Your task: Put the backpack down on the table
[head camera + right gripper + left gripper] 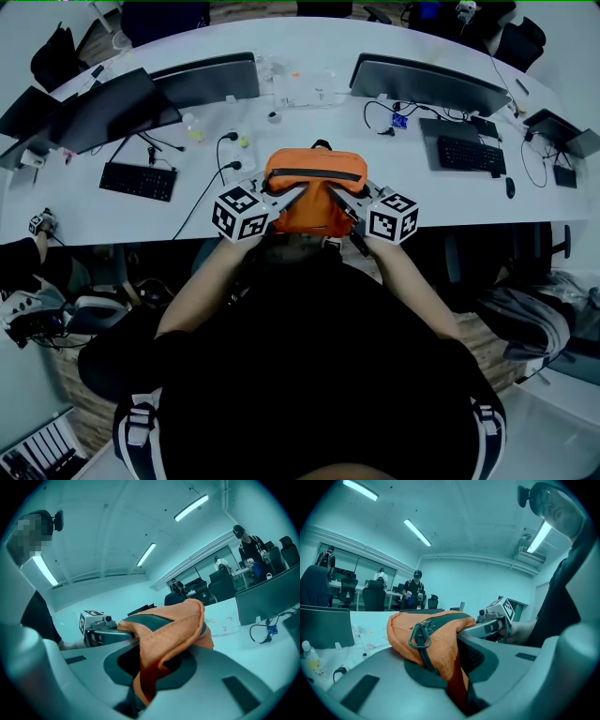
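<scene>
Left gripper (296, 193) and right gripper (334, 195) jaws pinch the soft orange fabric backpack (314, 169).

Black top (319, 375), pale grey jaws, black-and-white marker cubes (242, 213)

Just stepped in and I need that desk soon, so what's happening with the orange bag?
A person holds a small orange backpack with both claws: the left claw and the right claw are each shut on its fabric from opposite sides. It is over the white table's near edge; whether it already rests there can't be told.
</scene>
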Demonstrator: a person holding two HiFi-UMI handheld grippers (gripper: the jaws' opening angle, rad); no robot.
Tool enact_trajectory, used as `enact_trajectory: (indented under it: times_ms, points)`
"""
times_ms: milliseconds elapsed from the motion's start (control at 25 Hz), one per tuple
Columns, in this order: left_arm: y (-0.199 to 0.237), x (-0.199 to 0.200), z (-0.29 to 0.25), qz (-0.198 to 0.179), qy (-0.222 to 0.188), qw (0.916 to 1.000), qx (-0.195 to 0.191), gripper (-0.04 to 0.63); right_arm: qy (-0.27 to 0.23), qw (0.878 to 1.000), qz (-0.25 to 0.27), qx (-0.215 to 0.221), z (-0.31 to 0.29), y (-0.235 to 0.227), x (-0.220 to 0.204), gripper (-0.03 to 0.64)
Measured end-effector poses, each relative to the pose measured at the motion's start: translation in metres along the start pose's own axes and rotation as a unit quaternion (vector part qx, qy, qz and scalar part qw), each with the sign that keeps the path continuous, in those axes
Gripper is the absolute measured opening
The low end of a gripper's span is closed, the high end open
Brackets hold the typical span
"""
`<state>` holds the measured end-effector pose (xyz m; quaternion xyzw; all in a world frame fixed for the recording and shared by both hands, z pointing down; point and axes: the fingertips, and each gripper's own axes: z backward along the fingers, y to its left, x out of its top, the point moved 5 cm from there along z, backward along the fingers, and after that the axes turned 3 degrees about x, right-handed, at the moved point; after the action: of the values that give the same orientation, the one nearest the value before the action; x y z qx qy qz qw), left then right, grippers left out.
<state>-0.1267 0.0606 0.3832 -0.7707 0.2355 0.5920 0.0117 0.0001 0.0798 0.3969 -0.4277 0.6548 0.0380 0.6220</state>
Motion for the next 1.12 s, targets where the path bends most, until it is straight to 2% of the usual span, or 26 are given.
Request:
enact_trajectory:
  times_ms: [320,1120]
  points:
    - [0.01,0.006,-0.015,0.005,0.0,0.9999,0.01,0.069,0.005,1.0,0.011,-0.006,-0.002,-0.018,0.009,0.06]
    - [0.02,0.002,-0.032,0.023,0.001,0.9984,0.052,0.063,0.017,1.0,0.013,0.02,-0.01,-0.045,0.011,0.058]
